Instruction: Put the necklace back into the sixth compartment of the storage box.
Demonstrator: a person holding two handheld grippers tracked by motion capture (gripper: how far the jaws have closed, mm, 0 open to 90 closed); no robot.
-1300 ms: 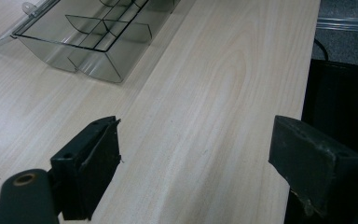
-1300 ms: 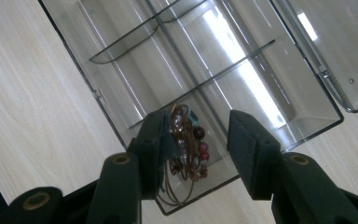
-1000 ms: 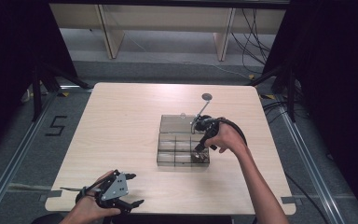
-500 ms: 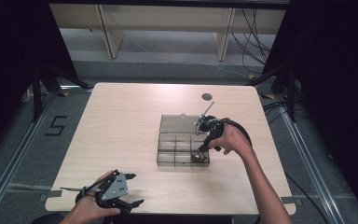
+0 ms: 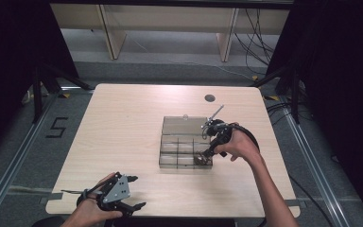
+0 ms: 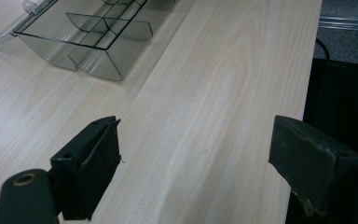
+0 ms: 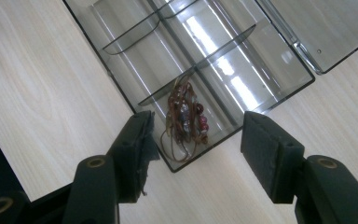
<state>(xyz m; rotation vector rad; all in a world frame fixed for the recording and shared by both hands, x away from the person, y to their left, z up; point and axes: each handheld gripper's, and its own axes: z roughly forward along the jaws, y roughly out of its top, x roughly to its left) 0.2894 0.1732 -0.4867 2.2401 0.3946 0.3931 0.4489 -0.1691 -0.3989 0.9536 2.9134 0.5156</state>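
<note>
Since the earlier frame your right gripper (image 7: 196, 154) has lifted slightly, jaws wide and empty, over the beaded bracelet (image 7: 184, 122) lying in the clear box's (image 5: 177, 142) corner compartment. Your left gripper (image 5: 116, 195) idles wide at the table edge.

Item one: a clear smoke-tinted plastic organiser box (image 5: 185, 150), lying flat on the worktop (image 5: 123, 132), right of centre. Its lid (image 5: 183, 125) is open, laid back flat at the box's 12 o'clock side. Inner dividers split the tray into several compartments.

Item two: a beaded bracelet (image 7: 185, 122) with red, dark and pale beads on brownish cord loops, lying bunched in a heap. It sits in the corner compartment at the box's 4 o'clock in the high view (image 5: 202, 160), resting against the outer wall. The other visible compartments hold nothing.
</note>
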